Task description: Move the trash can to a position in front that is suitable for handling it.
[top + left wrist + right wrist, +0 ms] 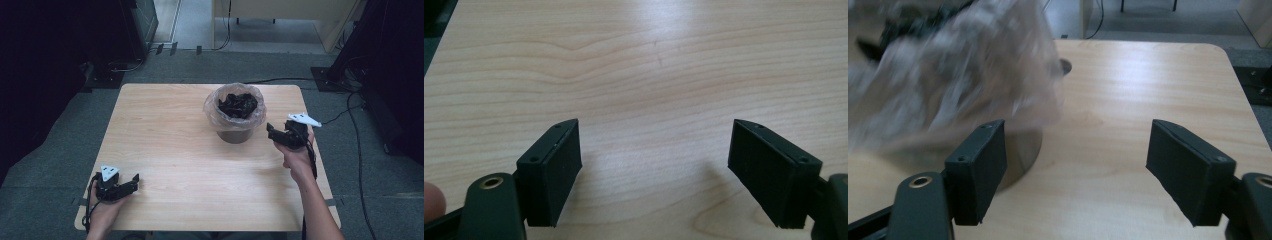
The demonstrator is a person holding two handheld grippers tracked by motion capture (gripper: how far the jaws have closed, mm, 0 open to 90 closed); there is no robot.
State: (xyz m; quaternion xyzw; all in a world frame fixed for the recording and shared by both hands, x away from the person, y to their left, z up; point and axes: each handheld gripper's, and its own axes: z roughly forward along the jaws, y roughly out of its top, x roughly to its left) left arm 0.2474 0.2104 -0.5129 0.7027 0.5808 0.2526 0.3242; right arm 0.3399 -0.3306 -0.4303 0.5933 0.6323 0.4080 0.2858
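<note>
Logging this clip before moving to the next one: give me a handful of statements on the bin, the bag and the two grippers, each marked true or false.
1. The bin is lined with a clear plastic bag. True.
2. The right gripper is shut on the bag's rim. False: its jaws stand open, just beside the bag, holding nothing.
3. Dark crumpled material lies inside the bag. True.
4. The left gripper is up by the bin too. False: it is at the near left part of the table, jaws open over bare wood.
5. The bin lies tipped on its side. False: it stands upright.
</note>
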